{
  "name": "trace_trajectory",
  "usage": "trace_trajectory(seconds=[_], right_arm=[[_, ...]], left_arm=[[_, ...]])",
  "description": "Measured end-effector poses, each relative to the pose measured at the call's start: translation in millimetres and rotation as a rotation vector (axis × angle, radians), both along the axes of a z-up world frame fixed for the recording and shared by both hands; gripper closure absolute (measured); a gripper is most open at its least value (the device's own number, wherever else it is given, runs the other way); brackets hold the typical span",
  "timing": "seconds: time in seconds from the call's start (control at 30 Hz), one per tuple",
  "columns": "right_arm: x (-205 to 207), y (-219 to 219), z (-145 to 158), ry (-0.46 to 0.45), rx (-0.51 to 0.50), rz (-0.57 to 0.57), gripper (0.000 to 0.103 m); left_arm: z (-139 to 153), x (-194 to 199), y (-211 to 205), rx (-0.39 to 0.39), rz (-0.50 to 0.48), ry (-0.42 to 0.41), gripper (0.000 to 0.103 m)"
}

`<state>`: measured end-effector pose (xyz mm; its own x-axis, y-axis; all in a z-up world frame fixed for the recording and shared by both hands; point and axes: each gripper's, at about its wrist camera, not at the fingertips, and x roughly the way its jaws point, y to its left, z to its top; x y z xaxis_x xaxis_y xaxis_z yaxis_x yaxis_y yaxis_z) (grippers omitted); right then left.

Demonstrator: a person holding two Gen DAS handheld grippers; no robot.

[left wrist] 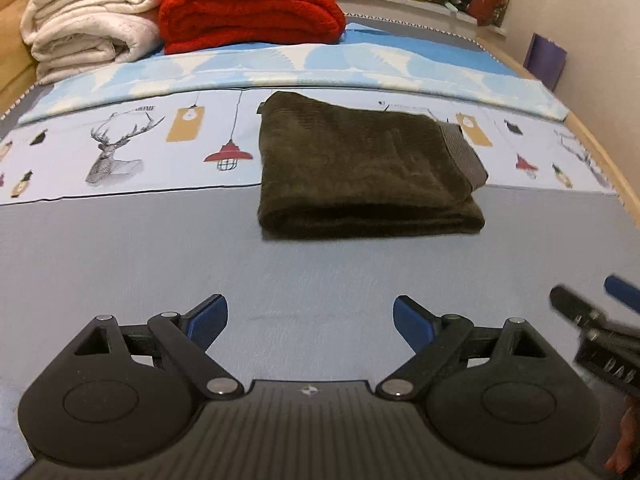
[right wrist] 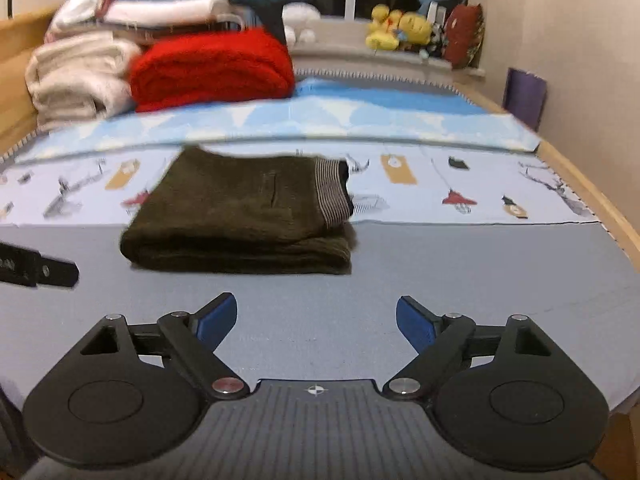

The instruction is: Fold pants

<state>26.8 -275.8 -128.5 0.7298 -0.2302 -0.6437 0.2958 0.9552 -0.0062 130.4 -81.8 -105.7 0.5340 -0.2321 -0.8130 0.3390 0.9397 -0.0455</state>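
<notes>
The dark olive fleece pants (left wrist: 360,168) lie folded into a thick rectangle on the bed, half on grey sheet (left wrist: 160,260), half on a lamp-and-deer printed cloth (left wrist: 120,148). Bare grey sheet separates them from the left gripper (left wrist: 310,320) and right gripper (right wrist: 316,320), both spread wide and empty.

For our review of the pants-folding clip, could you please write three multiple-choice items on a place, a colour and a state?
1. Where do the pants lie?
A. on the bed
B. on the window ledge
C. in the left tool

2. What colour is the folded blanket behind them?
A. yellow
B. red
C. purple

3. How do the left tool and right tool stand?
A. both clamp the pants
B. one shut
C. both open, empty

Answers: 1 A, they rest folded on the grey cover; 2 B, plainly red; 3 C, bare cover shows between the blue pads.
</notes>
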Motion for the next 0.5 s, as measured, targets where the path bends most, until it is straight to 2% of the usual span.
trace_trajectory(seconds=[0.1,0.17,0.3,0.5], right_arm=[[-7.0,-5.9,0.3,-0.043,0.096,-0.011,0.015],[-8.7,-5.8,-1.4,-0.061,0.119,-0.044,0.015],[-9.1,1.9,-2.6,-0.074,0.116,-0.029,0.015],[-0.5,13.5,-9.9,-0.035,0.097,-0.019,0.015]], left_arm=[[-4.1,-13.0,4.1,0.026,-0.031,-0.056,0.010],[-9.4,-18.0,6.6,0.038,-0.044,-0.077,0.010],[-19.3,-21.2,11.3,0.011,-0.059,-0.072,0.010],[-40.9,-8.8,15.9,-0.007,-0.055,-0.044,0.010]])
